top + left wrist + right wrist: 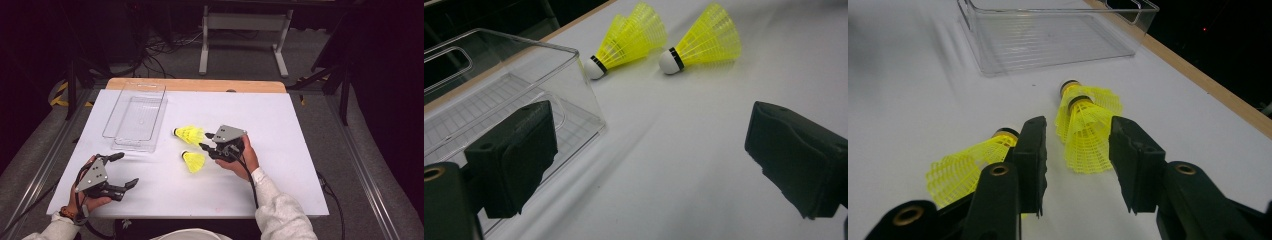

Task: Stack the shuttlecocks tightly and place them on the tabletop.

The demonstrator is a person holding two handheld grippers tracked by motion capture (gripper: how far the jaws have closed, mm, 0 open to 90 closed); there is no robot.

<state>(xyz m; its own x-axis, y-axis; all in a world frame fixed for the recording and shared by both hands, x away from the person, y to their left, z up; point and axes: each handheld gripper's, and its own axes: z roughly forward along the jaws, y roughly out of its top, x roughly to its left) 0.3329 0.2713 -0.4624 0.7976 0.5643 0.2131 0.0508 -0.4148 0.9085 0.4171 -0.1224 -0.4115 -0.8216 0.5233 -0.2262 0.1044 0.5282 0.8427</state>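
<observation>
A dark room with cables on a grey floor and a pale metal frame (244,35) lay beyond the white tabletop (280,175), whose far edge showed a strip of bare wood (200,85). Toward the far left corner sat a clear plastic rectangular bin (136,117), with nothing inside it.

Near the middle of the tabletop lay yellow plastic shuttlecocks. The farther one (189,134) appeared in the right gripper view to be two nested together (1085,127), cork ends pointing toward the bin. The nearer single shuttlecock (193,161) lay just beside it, toward the near edge.

The right gripper (206,141), held in a hand (243,159) with a white sleeve, pointed left at the shuttlecocks. Its jaws stood partly open with the skirt of the nested shuttlecocks at the gap's mouth; whether either jaw touched the skirt could not be told. They gripped nothing. The single shuttlecock (965,170) lay just outside one jaw.

The left gripper (126,170) rested near the near left corner, well apart from the shuttlecocks. Its jaws were spread wide and held nothing, one jaw toward the near end of the bin (499,95).
</observation>
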